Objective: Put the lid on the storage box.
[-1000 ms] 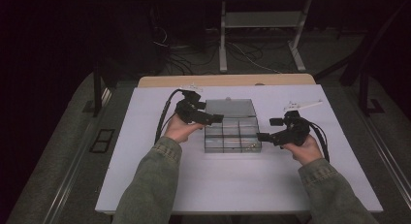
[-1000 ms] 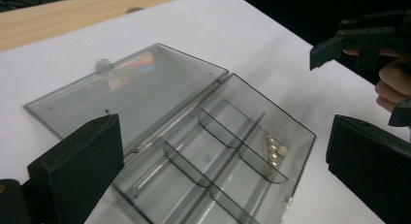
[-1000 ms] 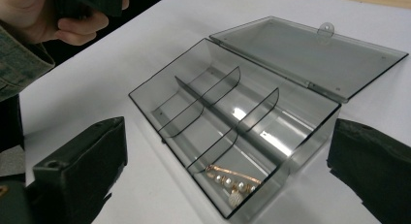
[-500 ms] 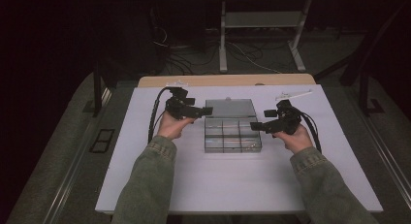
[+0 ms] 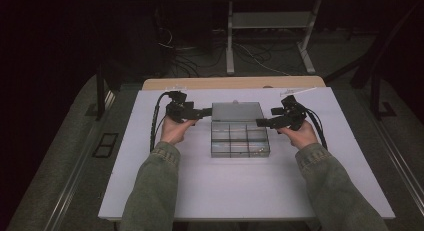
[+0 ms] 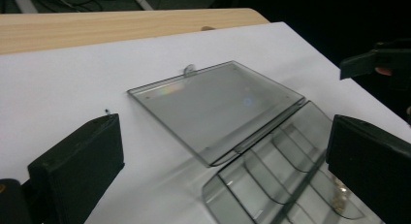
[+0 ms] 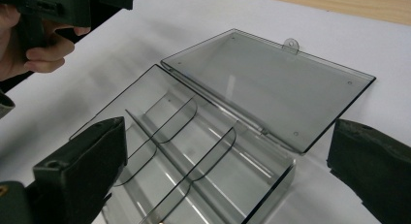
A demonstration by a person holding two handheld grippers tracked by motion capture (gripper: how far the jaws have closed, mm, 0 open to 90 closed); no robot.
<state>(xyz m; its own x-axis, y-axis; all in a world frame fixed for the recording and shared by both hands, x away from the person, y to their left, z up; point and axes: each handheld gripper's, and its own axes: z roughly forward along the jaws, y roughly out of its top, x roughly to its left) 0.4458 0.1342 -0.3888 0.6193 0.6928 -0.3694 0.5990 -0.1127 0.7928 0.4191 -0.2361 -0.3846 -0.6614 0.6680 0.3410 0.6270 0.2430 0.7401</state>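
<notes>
A clear plastic compartment box (image 5: 240,139) lies mid-table with its lid (image 5: 237,111) swung open and lying flat behind it. My left gripper (image 5: 206,111) hovers at the lid's left edge, jaws wide apart with nothing between them. My right gripper (image 5: 260,123) points at the box's right side, also open. In the left gripper view the left gripper (image 6: 225,151) faces the lid (image 6: 218,105) and the divided tray (image 6: 286,170). In the right gripper view the right gripper (image 7: 228,151) looks over the tray (image 7: 194,156) and lid (image 7: 271,83). Small metal bits (image 6: 339,200) lie in one compartment.
The box sits on a white sheet (image 5: 240,191) over a wooden table (image 5: 235,83). Dark floor with cables and a metal stand (image 5: 270,36) lies beyond the far edge. The other hand's gripper (image 7: 48,6) shows at top left in the right gripper view.
Both hands moved toward the far side of the table. The left gripper slid left off the lid, and the right gripper rose from the box's near right corner to beside the hinge.
</notes>
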